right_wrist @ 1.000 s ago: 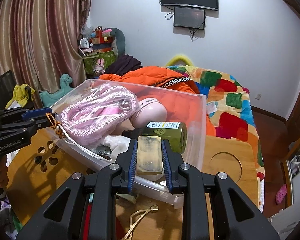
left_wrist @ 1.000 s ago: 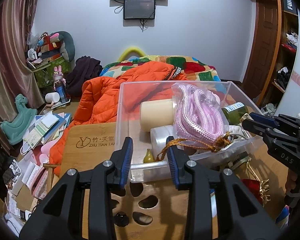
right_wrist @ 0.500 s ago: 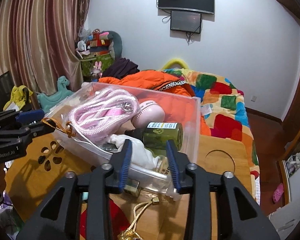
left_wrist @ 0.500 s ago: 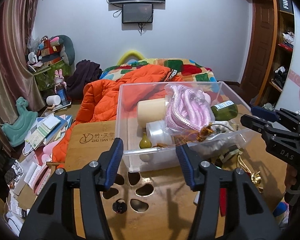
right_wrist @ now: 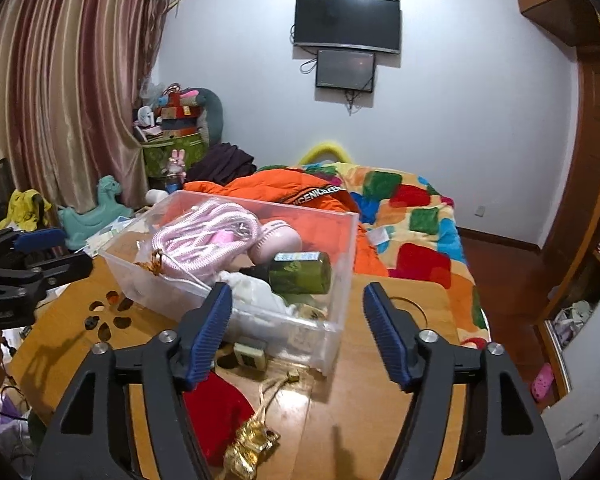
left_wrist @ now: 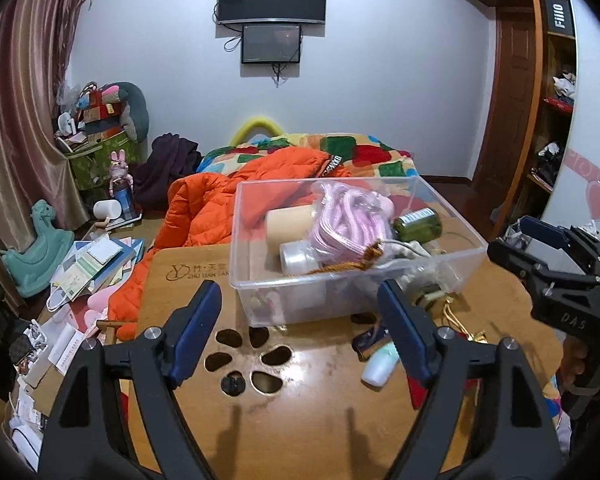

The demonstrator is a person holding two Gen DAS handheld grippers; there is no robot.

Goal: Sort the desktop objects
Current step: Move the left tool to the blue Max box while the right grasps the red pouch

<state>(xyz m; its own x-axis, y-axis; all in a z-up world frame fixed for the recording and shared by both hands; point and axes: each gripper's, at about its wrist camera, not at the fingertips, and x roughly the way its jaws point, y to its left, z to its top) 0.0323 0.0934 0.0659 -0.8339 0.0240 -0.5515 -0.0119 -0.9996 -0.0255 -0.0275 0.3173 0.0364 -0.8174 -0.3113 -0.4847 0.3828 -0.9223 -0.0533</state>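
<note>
Wooden table (left_wrist: 324, 412) under both my grippers, paw-shaped cutouts (left_wrist: 248, 356) near its left part. Clear plastic bin (left_wrist: 456, 236) sits on it, just ahead of both grippers. Inside the bin: pink rope bundle (left_wrist: 348, 216) in a plastic bag on top, cream cylinder (left_wrist: 288, 226) lying behind it to the left, green bottle (right_wrist: 300, 274) on its side toward the right end, white roll (left_wrist: 296, 256) at the front, gold tassel cord (left_wrist: 352, 264) draped across the rope's near end, white cloth (right_wrist: 256, 288) beside the bottle. My left gripper (left_wrist: 300, 320) hangs over the table in front of the bin, jaws wide apart, holding nothing. My right gripper (right_wrist: 298, 328) is at the bin's right corner, jaws also spread wide, nothing between them. On the table outside the bin, by the right gripper: red pouch (right_wrist: 216, 412) with gold ribbon (right_wrist: 252, 446), small beige block (right_wrist: 250, 354) touching the bin's near wall, white tube (left_wrist: 380, 366) lying flat, gold cord (right_wrist: 278, 386) loose beside the pouch. Orange jacket (left_wrist: 216, 208) and patchwork quilt (right_wrist: 416, 216) on the bed behind the table.
</note>
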